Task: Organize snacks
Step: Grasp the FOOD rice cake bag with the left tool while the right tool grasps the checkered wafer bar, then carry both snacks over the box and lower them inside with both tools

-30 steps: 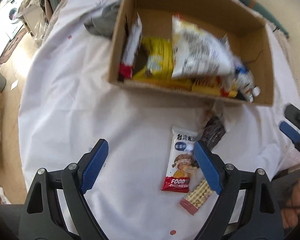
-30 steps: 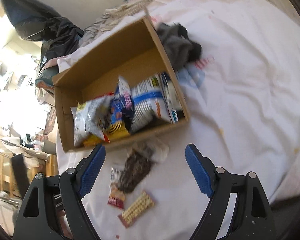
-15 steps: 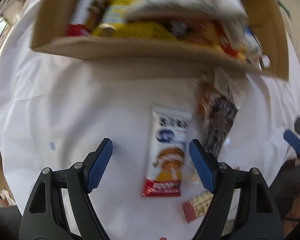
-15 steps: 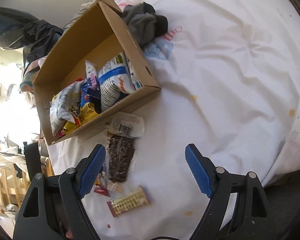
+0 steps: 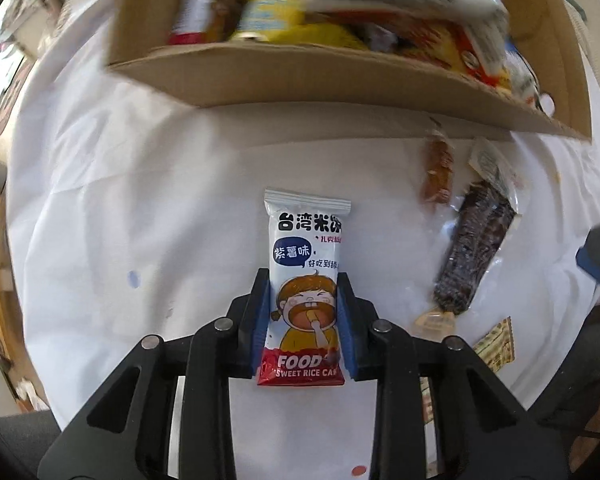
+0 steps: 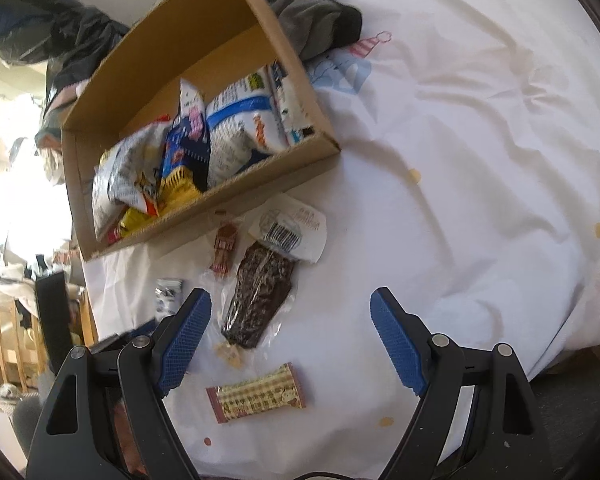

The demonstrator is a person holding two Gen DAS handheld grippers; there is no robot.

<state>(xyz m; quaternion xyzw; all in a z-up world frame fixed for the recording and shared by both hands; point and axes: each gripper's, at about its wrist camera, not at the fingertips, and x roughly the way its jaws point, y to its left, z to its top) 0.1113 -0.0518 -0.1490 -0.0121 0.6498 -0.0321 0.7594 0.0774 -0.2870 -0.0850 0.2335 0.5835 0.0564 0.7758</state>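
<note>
A white and red sweet rice cake packet [image 5: 306, 240] lies flat on the white sheet in front of the cardboard box [image 5: 340, 76]. My left gripper [image 5: 302, 280] points straight down over it; its jaws are closing and both blue pads press the packet's long sides. The packet's top end also shows in the right wrist view [image 6: 167, 294]. My right gripper [image 6: 290, 300] hangs open above the sheet with nothing between its pads. Just left of its middle lies a dark chocolate bar [image 6: 260, 292] in a clear wrapper. A checkered wafer packet [image 6: 260, 398] lies nearer to me.
The box [image 6: 228, 196] holds several snack bags. A small brown snack [image 6: 224, 250] lies by its front wall. A grey cloth [image 6: 316, 28] is bunched at the box's far corner. The sheet [image 6: 480, 160] stretches bare to the right and drops off at the lower right.
My left gripper came down over the rice cake packet and its jaws closed from wide apart onto the packet's sides. My right gripper sank a little and stayed open.
</note>
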